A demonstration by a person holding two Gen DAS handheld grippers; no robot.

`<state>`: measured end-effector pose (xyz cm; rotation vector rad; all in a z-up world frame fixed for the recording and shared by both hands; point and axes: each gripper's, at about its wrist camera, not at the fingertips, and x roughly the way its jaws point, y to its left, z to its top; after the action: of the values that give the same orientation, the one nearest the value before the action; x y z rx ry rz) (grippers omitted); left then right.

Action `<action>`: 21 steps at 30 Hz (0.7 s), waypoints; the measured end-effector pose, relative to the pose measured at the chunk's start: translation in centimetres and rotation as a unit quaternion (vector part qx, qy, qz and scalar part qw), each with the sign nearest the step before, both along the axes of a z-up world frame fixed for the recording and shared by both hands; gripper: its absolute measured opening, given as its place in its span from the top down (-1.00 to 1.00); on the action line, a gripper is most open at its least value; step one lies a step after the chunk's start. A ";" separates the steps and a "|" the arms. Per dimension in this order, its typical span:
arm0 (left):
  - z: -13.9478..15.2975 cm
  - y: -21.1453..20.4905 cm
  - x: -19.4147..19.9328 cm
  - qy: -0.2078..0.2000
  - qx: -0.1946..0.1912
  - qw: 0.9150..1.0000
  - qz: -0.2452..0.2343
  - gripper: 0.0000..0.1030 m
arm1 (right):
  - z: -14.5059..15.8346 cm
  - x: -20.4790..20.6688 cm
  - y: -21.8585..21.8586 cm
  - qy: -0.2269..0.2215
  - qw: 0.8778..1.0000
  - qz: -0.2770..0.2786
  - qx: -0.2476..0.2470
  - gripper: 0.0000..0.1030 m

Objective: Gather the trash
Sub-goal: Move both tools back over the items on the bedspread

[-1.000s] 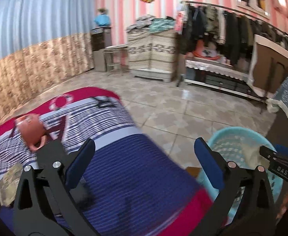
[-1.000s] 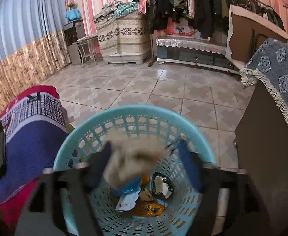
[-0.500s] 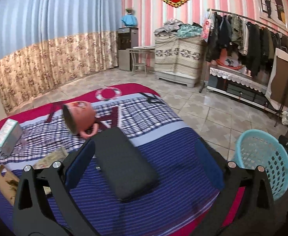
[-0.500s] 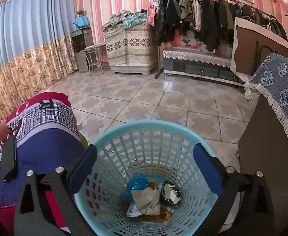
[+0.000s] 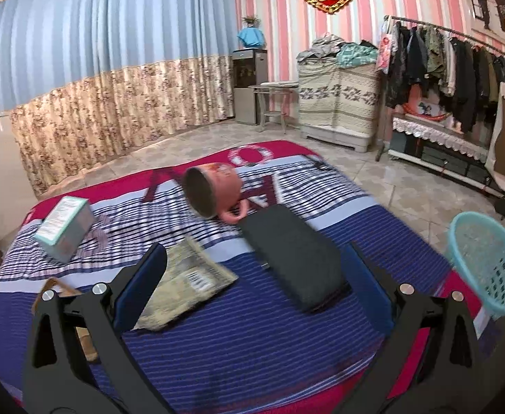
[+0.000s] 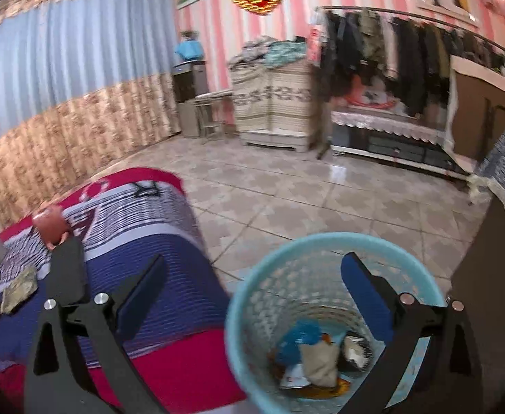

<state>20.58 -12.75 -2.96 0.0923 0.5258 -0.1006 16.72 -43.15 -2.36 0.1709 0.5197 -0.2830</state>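
Observation:
My left gripper (image 5: 254, 283) is open over the striped bed cover (image 5: 252, 345), nothing between its fingers. Just past its left finger lies a crumpled paper wrapper (image 5: 187, 283); a torn brown cardboard piece (image 5: 80, 327) lies partly hidden behind that finger. The pale blue basket (image 5: 487, 265) stands on the floor at the bed's right. My right gripper (image 6: 252, 293) hangs open and empty above the basket's rim (image 6: 245, 310). Inside the basket rest a beige wad (image 6: 318, 362), a blue wrapper (image 6: 300, 336) and other scraps.
On the bed also lie a black case (image 5: 294, 255), a pink mug (image 5: 214, 189) tipped on its side and a teal box (image 5: 66, 227). A dark cabinet (image 6: 487, 310) with a fringed cloth stands right of the basket. Tiled floor (image 6: 304, 200) stretches beyond.
The right gripper opened and the beige wad dropped into the basket; its view then swung left and rose. The left gripper swept left across the bed, bringing the mug, case and wrapper into view.

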 end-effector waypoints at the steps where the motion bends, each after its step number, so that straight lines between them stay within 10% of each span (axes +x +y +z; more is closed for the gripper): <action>1: -0.1 0.4 -0.1 0.000 0.001 1.000 0.003 -0.89 | -0.1 0.3 1.0 0.003 1.000 0.011 -0.004 -0.91; 21: -1.7 10.6 -2.7 0.022 -0.038 0.996 0.072 -0.89 | -1.1 1.7 14.8 0.016 0.990 0.134 -0.033 -0.91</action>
<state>17.83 -2.20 -4.67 -0.0229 0.5698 0.0185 18.40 -28.30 -3.42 0.0311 0.5586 -0.0397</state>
